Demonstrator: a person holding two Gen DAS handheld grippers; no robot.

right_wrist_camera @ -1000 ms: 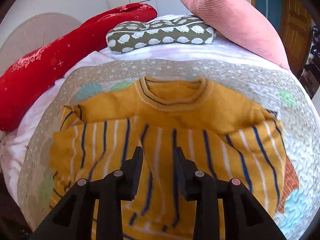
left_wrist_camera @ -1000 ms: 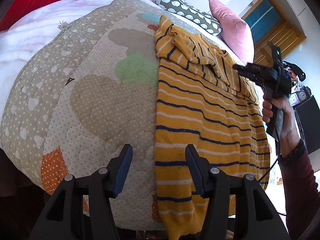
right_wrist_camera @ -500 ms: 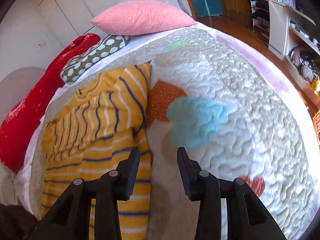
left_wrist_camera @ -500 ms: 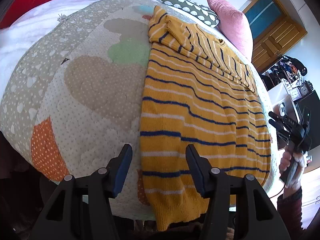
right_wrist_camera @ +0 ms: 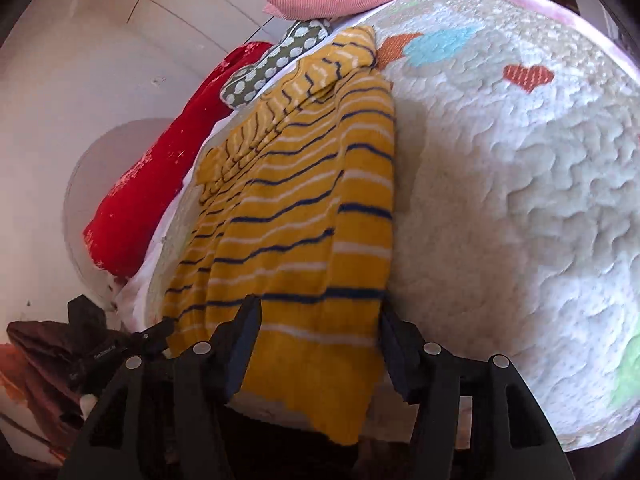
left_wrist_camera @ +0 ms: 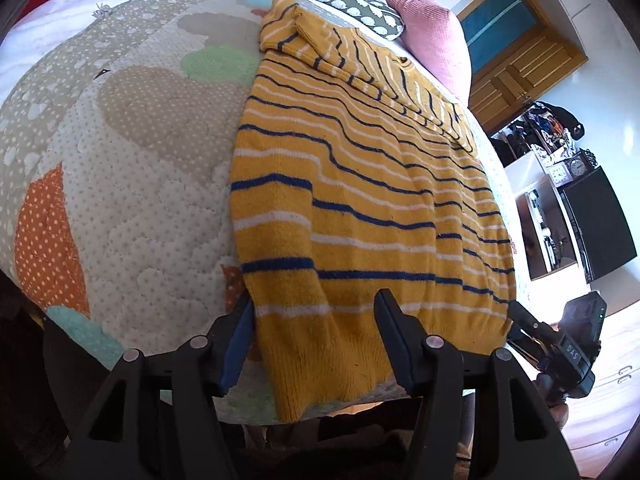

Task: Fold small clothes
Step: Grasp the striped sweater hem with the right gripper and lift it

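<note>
A yellow sweater (left_wrist_camera: pixel 360 184) with blue and white stripes lies flat on a quilted bedspread (left_wrist_camera: pixel 120 152), sleeves folded across its far end. Its hem hangs over the near bed edge. My left gripper (left_wrist_camera: pixel 316 320) is open, its fingers either side of the hem's left corner. My right gripper (right_wrist_camera: pixel 320 332) is open, its fingers either side of the hem's right corner; the sweater shows in that view too (right_wrist_camera: pixel 304 200). The right gripper also appears in the left wrist view (left_wrist_camera: pixel 560 344), low at the hem's right end.
A pink pillow (left_wrist_camera: pixel 432 28), a spotted green pillow (left_wrist_camera: pixel 344 4) and a red cushion (right_wrist_camera: pixel 160 160) lie at the bed's far end. A wooden door (left_wrist_camera: pixel 520 64) and a cluttered shelf (left_wrist_camera: pixel 560 152) stand to the right. Dark fabric (right_wrist_camera: pixel 48 344) lies left, below the bed.
Both grippers have dropped to the near bed edge. The right one swung from over the sweater's middle to its hem's right corner. The left one closed in on the left corner.
</note>
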